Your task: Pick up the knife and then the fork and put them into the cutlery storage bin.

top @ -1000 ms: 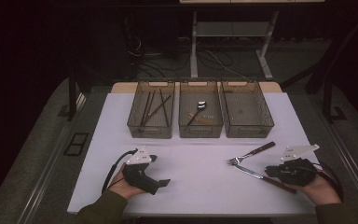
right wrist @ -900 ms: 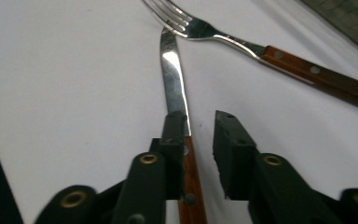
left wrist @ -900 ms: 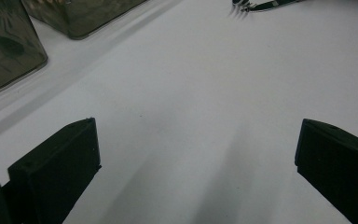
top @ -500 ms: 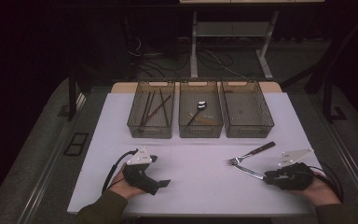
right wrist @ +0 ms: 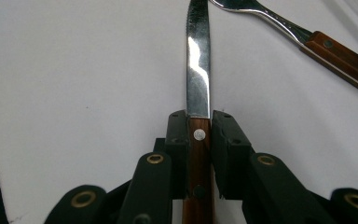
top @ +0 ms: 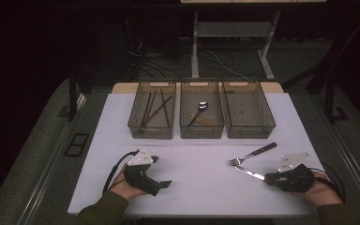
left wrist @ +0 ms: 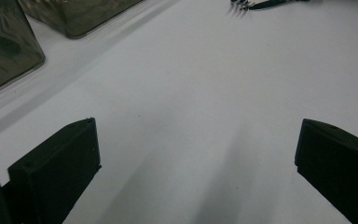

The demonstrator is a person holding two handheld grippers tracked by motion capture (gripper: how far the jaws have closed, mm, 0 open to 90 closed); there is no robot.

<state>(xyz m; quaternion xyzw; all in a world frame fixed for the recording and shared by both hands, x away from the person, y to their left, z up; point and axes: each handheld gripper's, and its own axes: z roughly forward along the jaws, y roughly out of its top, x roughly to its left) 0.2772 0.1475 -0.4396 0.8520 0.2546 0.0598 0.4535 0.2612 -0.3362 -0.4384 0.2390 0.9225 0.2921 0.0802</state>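
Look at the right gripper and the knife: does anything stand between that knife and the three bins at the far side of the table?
The right gripper is shut on the knife by its wooden handle. The fork lies just beyond the blade, between it and the bins. Lifted, the knife would probably pass over it.

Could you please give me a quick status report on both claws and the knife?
Right claw shut on wooden-handled steel knife. Left claw open, nothing between. Wooden-handled fork beside blade.

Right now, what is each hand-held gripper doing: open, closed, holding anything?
Left hand-held gripper: open, nothing between its jaws.
Right hand-held gripper: closed on the knife by its wooden handle.
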